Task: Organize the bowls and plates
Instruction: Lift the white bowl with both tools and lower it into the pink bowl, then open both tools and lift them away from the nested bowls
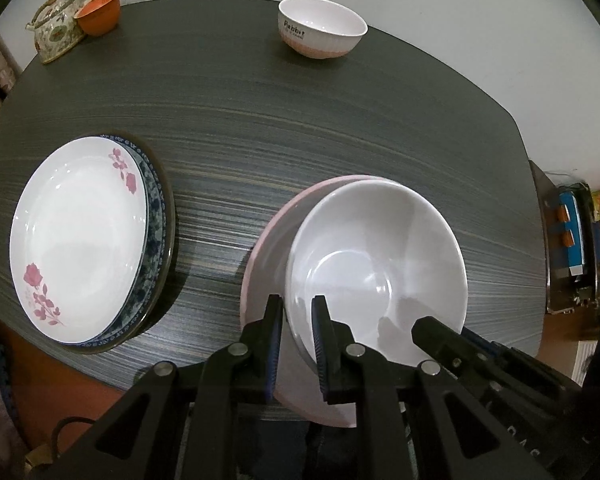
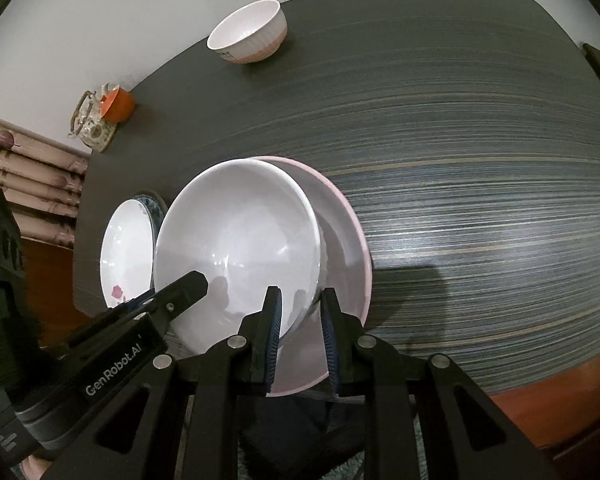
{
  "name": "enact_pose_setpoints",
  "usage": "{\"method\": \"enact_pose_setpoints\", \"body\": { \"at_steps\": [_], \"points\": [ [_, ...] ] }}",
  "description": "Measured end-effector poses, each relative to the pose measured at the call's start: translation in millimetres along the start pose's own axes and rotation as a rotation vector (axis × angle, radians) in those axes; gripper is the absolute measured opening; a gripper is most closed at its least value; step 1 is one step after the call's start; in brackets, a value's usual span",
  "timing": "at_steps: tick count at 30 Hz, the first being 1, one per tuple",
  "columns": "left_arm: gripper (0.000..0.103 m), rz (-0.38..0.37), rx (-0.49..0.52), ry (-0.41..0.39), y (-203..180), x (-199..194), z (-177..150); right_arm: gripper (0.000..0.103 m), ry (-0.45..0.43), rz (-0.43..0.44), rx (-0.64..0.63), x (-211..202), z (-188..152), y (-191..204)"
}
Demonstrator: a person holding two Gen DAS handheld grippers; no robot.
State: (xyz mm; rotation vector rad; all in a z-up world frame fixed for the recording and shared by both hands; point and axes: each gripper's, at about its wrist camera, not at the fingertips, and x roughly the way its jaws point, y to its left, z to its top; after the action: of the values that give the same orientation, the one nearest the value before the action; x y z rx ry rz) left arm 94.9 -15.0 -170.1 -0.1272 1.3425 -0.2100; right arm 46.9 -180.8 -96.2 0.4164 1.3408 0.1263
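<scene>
A large white bowl (image 1: 380, 264) (image 2: 240, 248) sits tilted inside a wider pink bowl (image 1: 266, 264) (image 2: 348, 236) at the table's near edge. My left gripper (image 1: 298, 308) is shut on the white bowl's near-left rim, one finger inside, one outside. My right gripper (image 2: 300, 300) is shut on its near-right rim the same way. A stack of plates, rose-patterned one (image 1: 80, 236) (image 2: 126, 256) on top, lies to the left. A small white ribbed bowl (image 1: 320, 26) (image 2: 248, 32) stands at the far edge.
A floral teapot (image 1: 56, 26) (image 2: 92, 124) and an orange cup (image 1: 100, 14) (image 2: 118, 106) stand at the far left corner. The dark striped table (image 1: 300, 120) (image 2: 480, 180) stretches wide to the right. A cluttered shelf (image 1: 572, 240) stands beyond its right edge.
</scene>
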Motion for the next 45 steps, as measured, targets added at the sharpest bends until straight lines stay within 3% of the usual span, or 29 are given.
{"method": "enact_pose_setpoints", "body": {
  "at_steps": [13,24,28,45],
  "points": [
    [0.016,0.027,0.008,0.002,-11,4,1,0.021,0.011,-0.040,-0.032,11,0,8],
    [0.019,0.044,0.003,0.010,-16,6,2,0.021,0.011,-0.036,-0.027,13,1,7],
    [0.026,0.043,0.004,0.019,-18,6,3,0.023,0.011,-0.027,-0.023,13,1,5],
    [0.028,0.044,-0.007,0.027,-13,3,7,0.024,0.000,-0.018,-0.021,10,-1,2]
  ]
}}
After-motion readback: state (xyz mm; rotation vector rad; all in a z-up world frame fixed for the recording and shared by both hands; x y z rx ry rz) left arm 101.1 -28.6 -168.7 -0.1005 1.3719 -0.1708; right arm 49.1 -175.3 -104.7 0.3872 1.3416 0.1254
